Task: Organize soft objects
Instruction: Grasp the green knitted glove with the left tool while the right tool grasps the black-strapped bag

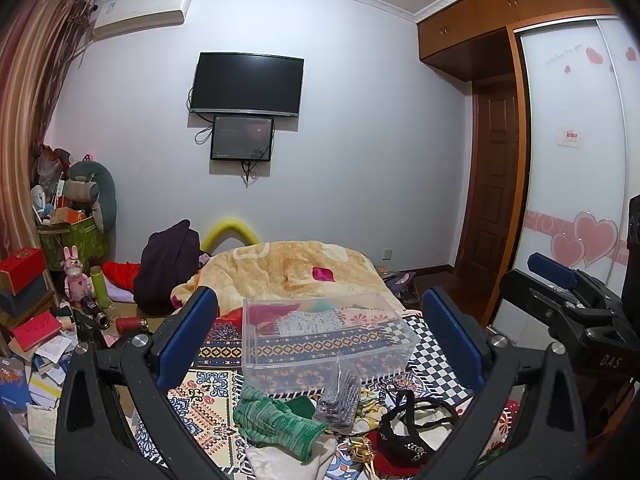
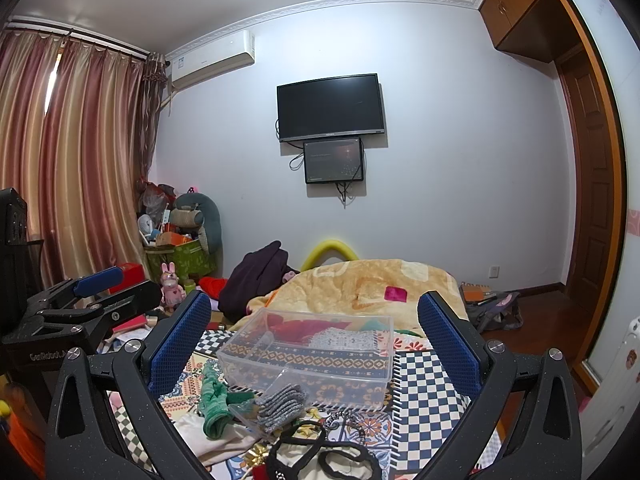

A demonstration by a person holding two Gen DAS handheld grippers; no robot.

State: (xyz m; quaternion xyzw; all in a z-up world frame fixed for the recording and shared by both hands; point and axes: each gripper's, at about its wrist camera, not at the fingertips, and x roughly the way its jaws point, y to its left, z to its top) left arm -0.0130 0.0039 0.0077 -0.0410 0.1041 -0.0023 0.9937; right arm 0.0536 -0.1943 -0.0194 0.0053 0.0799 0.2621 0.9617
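A clear plastic bin (image 1: 326,336) (image 2: 310,354) stands on the patterned bedspread. In front of it lie a green knitted sock (image 1: 276,420) (image 2: 214,404), a packet of grey socks in clear wrap (image 1: 340,396) (image 2: 280,402), a black and red garment with straps (image 1: 404,432) (image 2: 324,456) and white cloth (image 1: 288,460). My left gripper (image 1: 320,336) is open and empty above these things. My right gripper (image 2: 316,344) is open and empty, also above them; it also shows at the right edge of the left wrist view (image 1: 560,280).
A yellow blanket (image 1: 288,268) (image 2: 368,284) covers the far end of the bed, with a dark garment (image 1: 168,264) to its left. Boxes, books and toys (image 1: 48,312) crowd the floor at left. A wardrobe (image 1: 572,152) stands at right.
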